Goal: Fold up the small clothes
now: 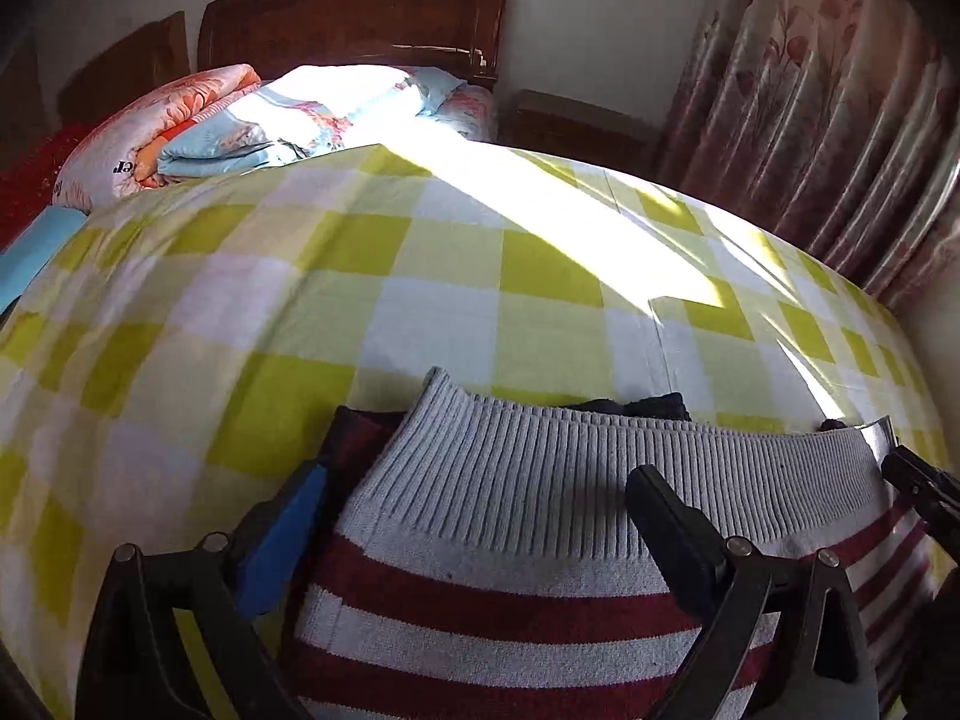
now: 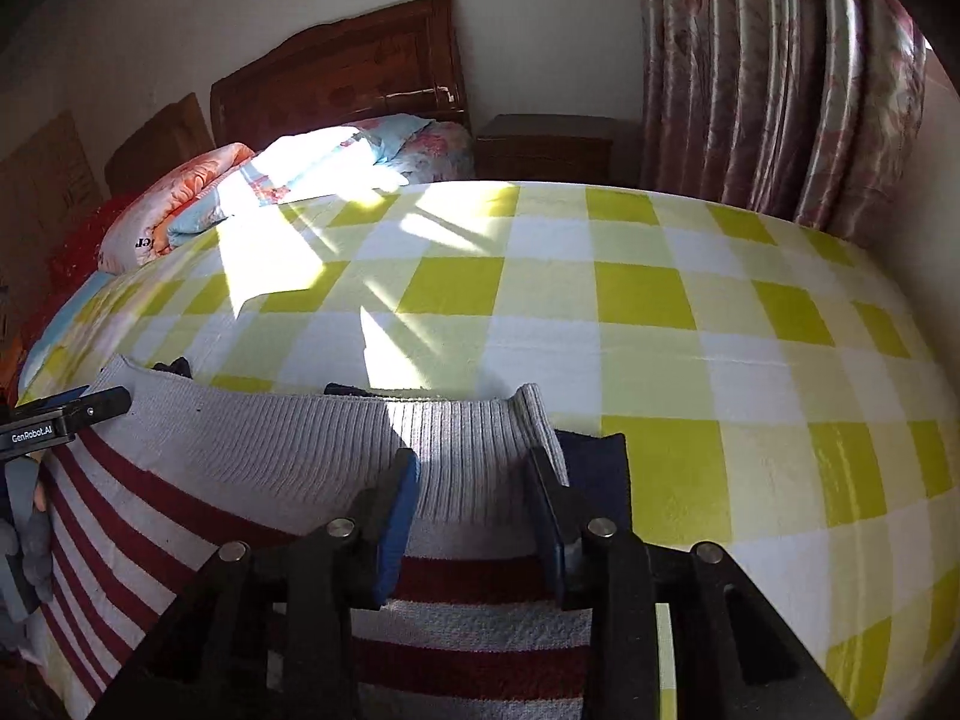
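A knitted sweater with a grey ribbed hem [image 1: 540, 462] and maroon and white stripes lies flat on the green-checked bed sheet [image 1: 360, 276]. My left gripper [image 1: 480, 510] stands wide open over the hem's left part, one finger off the sweater's left edge and the other on the rib. In the right wrist view my right gripper [image 2: 474, 498] straddles the hem [image 2: 270, 438] near its right corner. Its jaws stand apart with the rib flat between them, and the pads do not pinch it. A dark cloth [image 2: 594, 468] shows from under the hem. The left gripper [image 2: 66, 414] appears there at the far left.
Folded floral quilts [image 1: 240, 120] lie at the bed's head before a wooden headboard [image 1: 360, 18]. A nightstand [image 2: 546, 147] and pink curtains [image 2: 780, 78] stand beyond the bed's far right side. Bright sun patches fall across the sheet [image 2: 600, 312]. A gloved hand [image 2: 24, 540] shows at the left.
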A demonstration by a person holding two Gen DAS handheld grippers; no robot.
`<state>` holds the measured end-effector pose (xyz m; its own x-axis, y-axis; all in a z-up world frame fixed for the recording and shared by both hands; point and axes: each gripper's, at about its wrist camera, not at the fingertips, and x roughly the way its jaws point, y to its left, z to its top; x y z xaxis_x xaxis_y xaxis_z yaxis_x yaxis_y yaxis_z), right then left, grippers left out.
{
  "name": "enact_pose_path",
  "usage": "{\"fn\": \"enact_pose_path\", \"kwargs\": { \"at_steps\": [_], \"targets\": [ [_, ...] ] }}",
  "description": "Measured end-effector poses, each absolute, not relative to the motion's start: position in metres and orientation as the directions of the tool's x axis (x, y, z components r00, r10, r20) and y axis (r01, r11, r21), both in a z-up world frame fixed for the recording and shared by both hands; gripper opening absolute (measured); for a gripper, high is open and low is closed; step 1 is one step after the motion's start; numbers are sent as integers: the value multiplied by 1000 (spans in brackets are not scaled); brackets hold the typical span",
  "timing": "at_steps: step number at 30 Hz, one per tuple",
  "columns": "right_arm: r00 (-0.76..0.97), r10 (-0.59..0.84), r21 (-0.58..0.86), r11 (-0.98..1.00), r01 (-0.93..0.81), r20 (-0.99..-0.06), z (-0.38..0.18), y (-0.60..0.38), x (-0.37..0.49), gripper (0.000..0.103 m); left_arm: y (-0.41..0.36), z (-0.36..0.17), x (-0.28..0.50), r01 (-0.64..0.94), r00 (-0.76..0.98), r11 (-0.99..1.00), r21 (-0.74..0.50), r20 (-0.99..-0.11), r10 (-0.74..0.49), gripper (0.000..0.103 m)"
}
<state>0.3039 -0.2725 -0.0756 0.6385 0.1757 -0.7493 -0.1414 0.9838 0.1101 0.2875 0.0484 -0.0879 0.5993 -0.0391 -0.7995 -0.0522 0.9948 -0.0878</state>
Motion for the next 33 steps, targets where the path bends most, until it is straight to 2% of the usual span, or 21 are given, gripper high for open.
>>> {"fn": "enact_pose_path", "kwargs": {
  "at_steps": [2,5,7,10,12,14,18,20,24,28,30,33],
  "targets": [
    [647,122,68,992,-107,-752,-72,-263,297,35,43,-79,274,-65,636,995,-72,-772,-15,103],
    [656,218,106,973,-207,-723,-57,-233,272,36,26,-59,245,14,689,984,-178,-712,-139,103],
    [645,236,33,950,-310,-726,-56,-197,257,36,6,-54,238,58,705,990,-129,-697,-132,103],
    [614,211,-41,928,-370,-760,-70,-167,256,36,-9,-73,252,80,642,996,-31,-763,-75,103],
    [612,234,-5,932,-363,-756,-76,-175,259,37,4,-90,261,40,587,998,-42,-808,-57,103],
    [615,220,27,951,-307,-757,-75,-196,261,37,21,-84,252,18,615,996,-86,-784,-79,103],
    [619,144,19,979,-204,-772,-75,-242,258,37,39,-66,230,-33,665,997,-64,-747,-26,103],
    [633,129,35,987,-159,-763,-71,-253,250,38,38,-60,221,-26,691,994,-110,-720,-62,103],
    [640,194,46,970,-240,-743,-68,-223,249,38,0,-66,244,46,659,997,-60,-748,-76,103],
    [627,169,-36,953,-301,-760,-72,-186,283,38,-9,-77,282,11,623,1000,16,-782,5,103],
    [620,183,-14,954,-300,-763,-75,-190,298,40,-2,-87,289,6,585,1000,-8,-811,-10,103],
    [621,183,52,973,-223,-762,-76,-219,305,40,11,-86,284,-25,601,999,-34,-799,-12,103]
  ]
}}
